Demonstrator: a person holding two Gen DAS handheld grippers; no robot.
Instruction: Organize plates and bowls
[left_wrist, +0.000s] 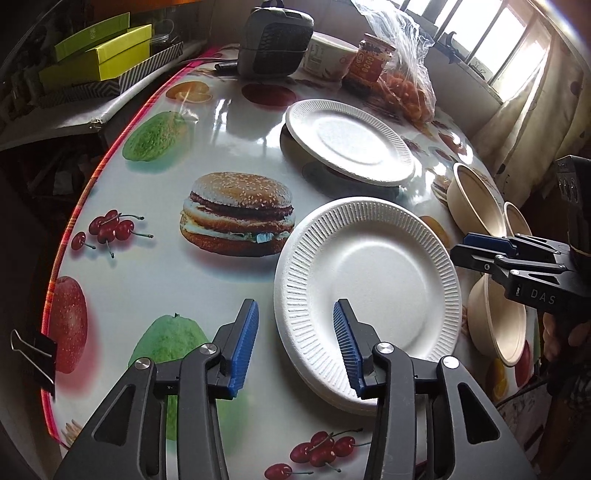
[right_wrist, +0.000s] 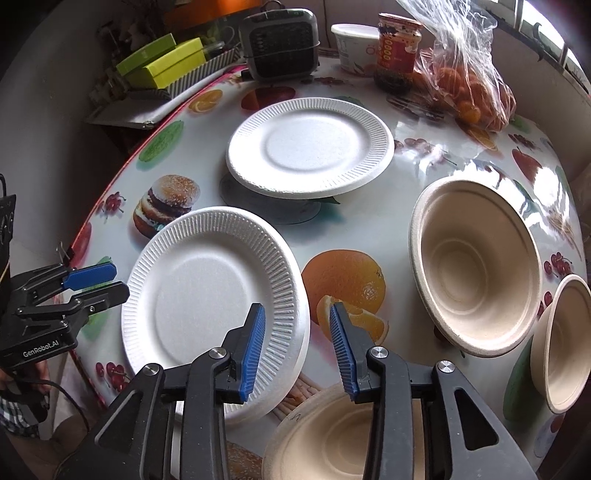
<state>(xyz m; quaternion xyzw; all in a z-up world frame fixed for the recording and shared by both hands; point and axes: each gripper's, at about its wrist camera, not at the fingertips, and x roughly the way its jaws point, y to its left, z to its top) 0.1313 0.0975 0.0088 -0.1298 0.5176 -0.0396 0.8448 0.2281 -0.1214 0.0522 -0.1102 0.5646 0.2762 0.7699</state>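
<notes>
Fruit and burger prints cover the bench (left_wrist: 155, 266), where stacked white plates (left_wrist: 369, 280) lie near both hand-held grippers. The left hand-held gripper (left_wrist: 295, 343) and right hand-held gripper (right_wrist: 297, 347) are held partly open, gripping nothing, straddling opposite rims. Tan bowls (right_wrist: 476, 266) sit beside them.

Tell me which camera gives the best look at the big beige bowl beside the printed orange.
The right wrist view: the big beige bowl shows whole, with its inside facing the camera. In the left wrist view the same bowl sits small at the right edge, mostly side-on.
</notes>
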